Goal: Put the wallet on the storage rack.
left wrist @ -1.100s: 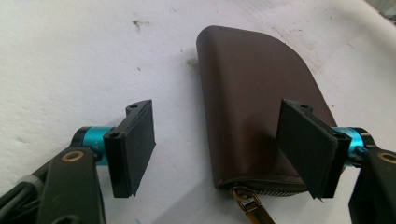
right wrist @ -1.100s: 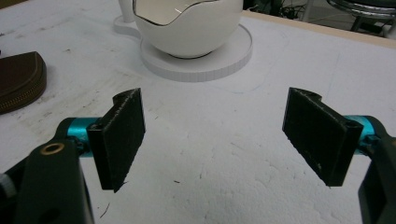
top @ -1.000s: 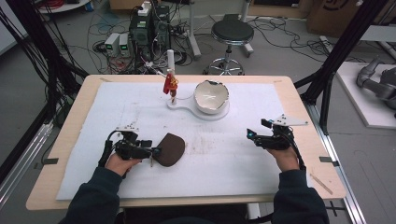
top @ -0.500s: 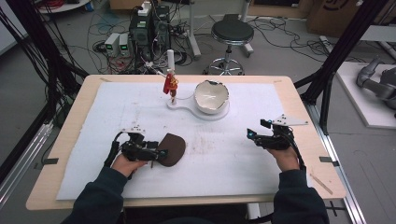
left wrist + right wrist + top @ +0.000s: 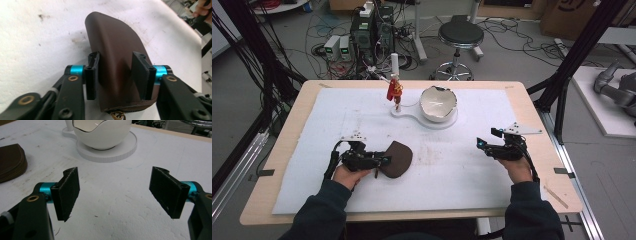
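Wooden table [image 5: 532, 107], white foam mat [image 5: 462, 165] covering most of top. Brown zip pouch [image 5: 398, 159] near-left on mat. White stand [image 5: 432, 121] far-centre, bowl [image 5: 439, 103] seemingly on it.

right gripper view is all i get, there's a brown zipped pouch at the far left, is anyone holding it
Observer: Yes. The left gripper has just closed its jaws on the flat brown leather zip pouch, one black pad on each side.
Operator: is the pouch off the mat
Observer: I cannot tell. In the high view it sits low over the white foam mat, in front of the person's left hand.
Operator: what's behind the white bowl
Observer: A small red figure stands on the same white base as the white egg-shaped bowl, to its left.
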